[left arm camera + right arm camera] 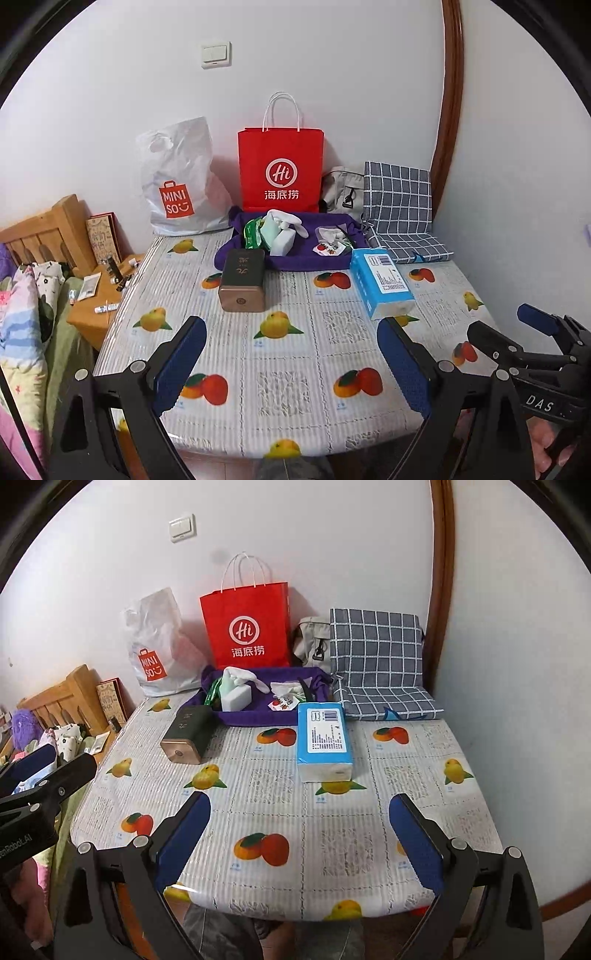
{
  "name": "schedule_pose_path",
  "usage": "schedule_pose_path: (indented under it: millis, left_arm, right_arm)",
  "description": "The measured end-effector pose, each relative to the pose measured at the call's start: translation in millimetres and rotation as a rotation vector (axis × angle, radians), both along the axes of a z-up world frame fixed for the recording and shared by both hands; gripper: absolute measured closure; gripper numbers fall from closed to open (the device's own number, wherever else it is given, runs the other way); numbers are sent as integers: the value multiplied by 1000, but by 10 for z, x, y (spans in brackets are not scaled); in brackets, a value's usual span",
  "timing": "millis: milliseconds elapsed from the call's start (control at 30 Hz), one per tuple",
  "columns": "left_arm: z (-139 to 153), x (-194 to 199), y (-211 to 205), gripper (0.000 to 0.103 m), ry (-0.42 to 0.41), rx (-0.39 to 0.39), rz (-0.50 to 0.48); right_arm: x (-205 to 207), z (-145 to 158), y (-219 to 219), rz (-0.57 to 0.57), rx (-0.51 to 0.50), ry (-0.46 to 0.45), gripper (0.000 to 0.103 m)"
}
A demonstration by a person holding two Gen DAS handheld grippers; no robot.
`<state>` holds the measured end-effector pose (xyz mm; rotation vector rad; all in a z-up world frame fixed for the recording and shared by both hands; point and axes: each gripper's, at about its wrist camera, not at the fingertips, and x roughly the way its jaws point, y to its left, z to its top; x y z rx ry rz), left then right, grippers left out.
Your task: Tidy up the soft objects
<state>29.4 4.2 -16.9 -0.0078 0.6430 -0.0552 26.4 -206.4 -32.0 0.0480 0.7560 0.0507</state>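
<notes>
A purple cloth tray lies at the back of the table, holding a green packet, white cloths and a small fruit-print packet. A blue tissue pack lies in front of the tray's right end. A dark tin lies on its side at the tray's left end. My left gripper is open over the near half of the table with nothing between its fingers. My right gripper is open too and empty, well short of the tissue pack.
Against the wall stand a white plastic bag, a red paper bag, a grey bag and a checked cushion. The fruit-print tablecloth covers the table. A wooden nightstand and bedding lie to the left.
</notes>
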Motion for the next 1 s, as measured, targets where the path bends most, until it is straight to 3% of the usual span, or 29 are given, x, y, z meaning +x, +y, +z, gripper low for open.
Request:
schedule_pose_path:
  millis: [1000]
  left_arm:
    - [23,-232,16,9,-19,-2,-7]
  right_arm:
    - [-303,62,10,13,-8,-36,7]
